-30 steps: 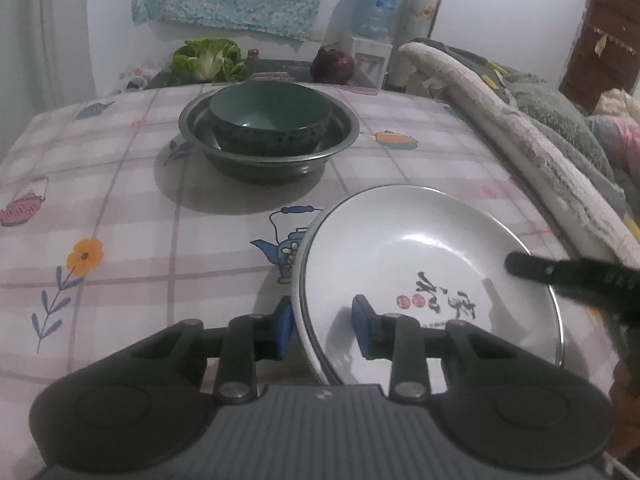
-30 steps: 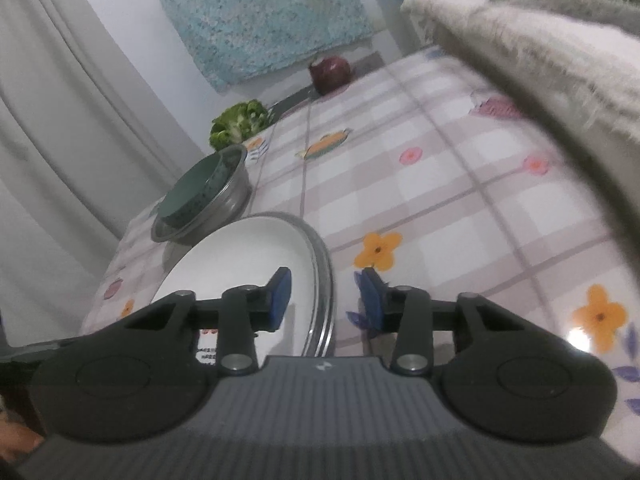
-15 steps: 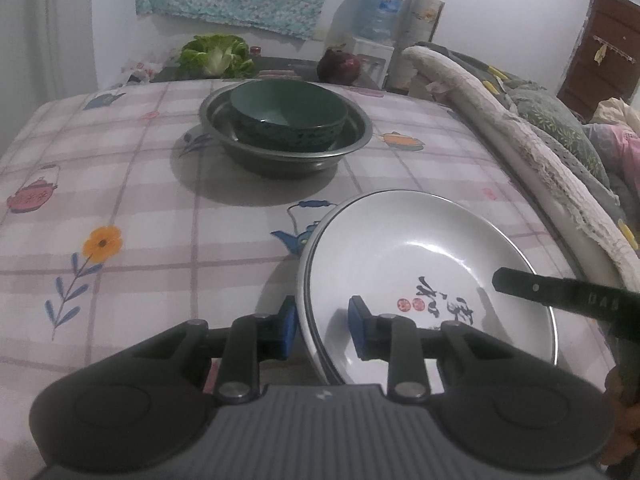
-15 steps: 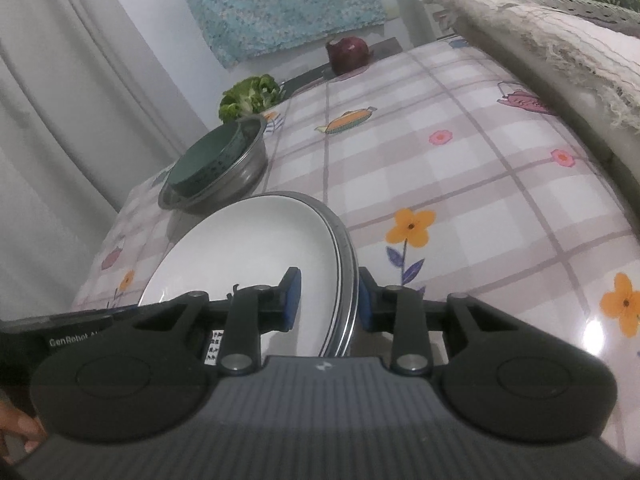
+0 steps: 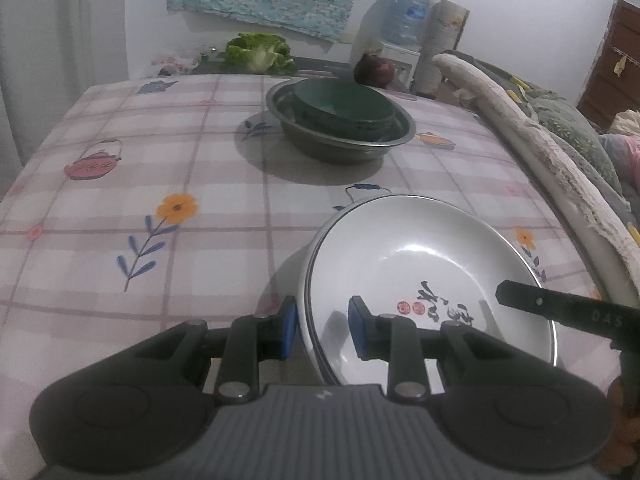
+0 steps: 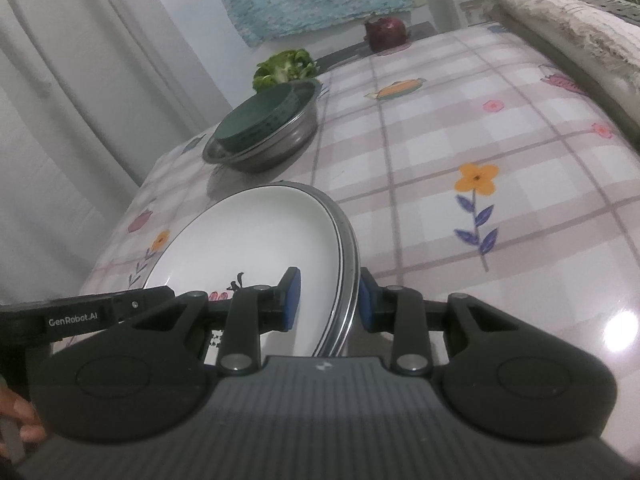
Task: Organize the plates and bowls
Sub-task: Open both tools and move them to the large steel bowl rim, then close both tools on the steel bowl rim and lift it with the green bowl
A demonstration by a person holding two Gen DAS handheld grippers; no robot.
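A stack of white plates (image 5: 420, 264) with black script and red stamps is held tilted above the checked tablecloth. My left gripper (image 5: 322, 330) straddles its left rim, blue pads on either side. My right gripper (image 6: 329, 300) straddles the opposite rim of the same stack (image 6: 256, 240). Whether the pads press the rims I cannot tell. A dark green bowl (image 5: 344, 110) sits inside a steel basin (image 5: 340, 148) farther back; in the right wrist view the bowl (image 6: 260, 114) and basin (image 6: 272, 148) lie upper left.
A lettuce head (image 5: 260, 54) and a dark red onion (image 5: 374, 70) lie past the table's far edge. A water jug (image 5: 402, 16) stands behind. Folded blankets (image 5: 520, 132) run along the table's right side. A curtain (image 6: 80, 100) hangs on the left.
Both grippers have lifted the plate stack and tilted it. The basin now appears farther away and the left view has shifted.
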